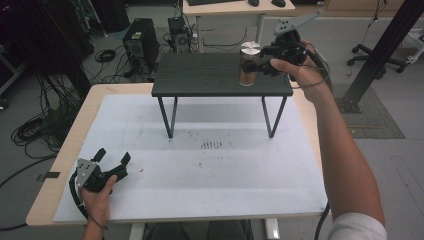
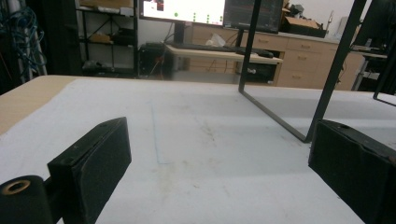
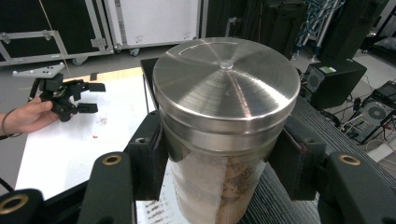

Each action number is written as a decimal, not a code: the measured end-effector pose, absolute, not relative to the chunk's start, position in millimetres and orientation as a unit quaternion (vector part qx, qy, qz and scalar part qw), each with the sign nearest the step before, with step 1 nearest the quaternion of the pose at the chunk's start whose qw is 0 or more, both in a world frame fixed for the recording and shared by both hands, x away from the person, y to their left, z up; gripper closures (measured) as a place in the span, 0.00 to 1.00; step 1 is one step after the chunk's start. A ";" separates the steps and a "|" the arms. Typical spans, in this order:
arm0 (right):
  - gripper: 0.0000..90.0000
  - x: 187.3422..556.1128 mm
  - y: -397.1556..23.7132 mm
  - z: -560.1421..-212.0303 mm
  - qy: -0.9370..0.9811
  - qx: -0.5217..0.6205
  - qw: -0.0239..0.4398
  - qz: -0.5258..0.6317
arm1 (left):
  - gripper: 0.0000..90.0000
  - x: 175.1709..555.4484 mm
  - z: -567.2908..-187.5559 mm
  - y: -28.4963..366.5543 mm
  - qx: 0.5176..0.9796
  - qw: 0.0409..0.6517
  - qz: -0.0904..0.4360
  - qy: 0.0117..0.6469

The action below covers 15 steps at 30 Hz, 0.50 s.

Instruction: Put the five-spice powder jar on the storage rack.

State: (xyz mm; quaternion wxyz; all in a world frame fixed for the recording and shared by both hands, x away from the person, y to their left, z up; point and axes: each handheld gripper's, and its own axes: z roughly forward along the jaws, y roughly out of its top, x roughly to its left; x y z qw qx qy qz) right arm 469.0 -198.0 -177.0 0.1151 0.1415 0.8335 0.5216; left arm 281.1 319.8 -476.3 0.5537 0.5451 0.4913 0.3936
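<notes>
Brushed steel caps the jar (image 1: 249,64), which stands upright on the dark shelf (image 1: 200,75) at the upper middle of the high view, near the shelf's right end. Below the lid (image 3: 226,81) the wall is clear and shows a brownish fill reaching much of the way up.

The right gripper (image 1: 267,61) comes in from the upper right of the high view. In the right gripper view its pads (image 3: 149,158) press on the clear wall from both sides, just under the lid's rim, so it is closed on the jar. The jar's base seems to rest on the shelf, though I cannot tell for sure.

The left gripper (image 1: 112,159) sits low at the lower left of the high view, on the white mat (image 1: 210,170), well apart from the jar. Its jaws are spread wide with nothing between them.

Handling, as a judgement: the jar looks rigid and, with that fill, fairly heavy for its size. The clear wall is smooth and may be glass, so it could slip or break if it tips or drops. The lid may only sit loose, so lifting by it would be risky. A hold on the body, just under the lid's lip as now, looks soundest, since the lip would catch the pads if the jar slid.

No label, brand or writing can be read on the jar or lid. Monitors at the top of the left gripper view are too small to read.
</notes>
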 end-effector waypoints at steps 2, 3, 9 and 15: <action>0.48 471.7 -197.3 -178.4 0.833 0.145 0.115 0.521 | 0.07 281.1 -476.4 319.8 0.545 0.554 0.394 0.491; 0.48 473.1 -197.1 -179.1 0.833 0.146 0.116 0.521 | 0.07 281.0 -476.3 319.9 0.545 0.554 0.393 0.491; 0.48 479.4 -195.7 -183.0 0.833 0.154 0.116 0.518 | 0.07 280.9 -476.3 319.9 0.545 0.554 0.393 0.491; 0.48 485.9 -195.9 -186.7 0.832 0.162 0.115 0.518 | 0.07 280.8 -476.4 319.9 0.545 0.554 0.393 0.491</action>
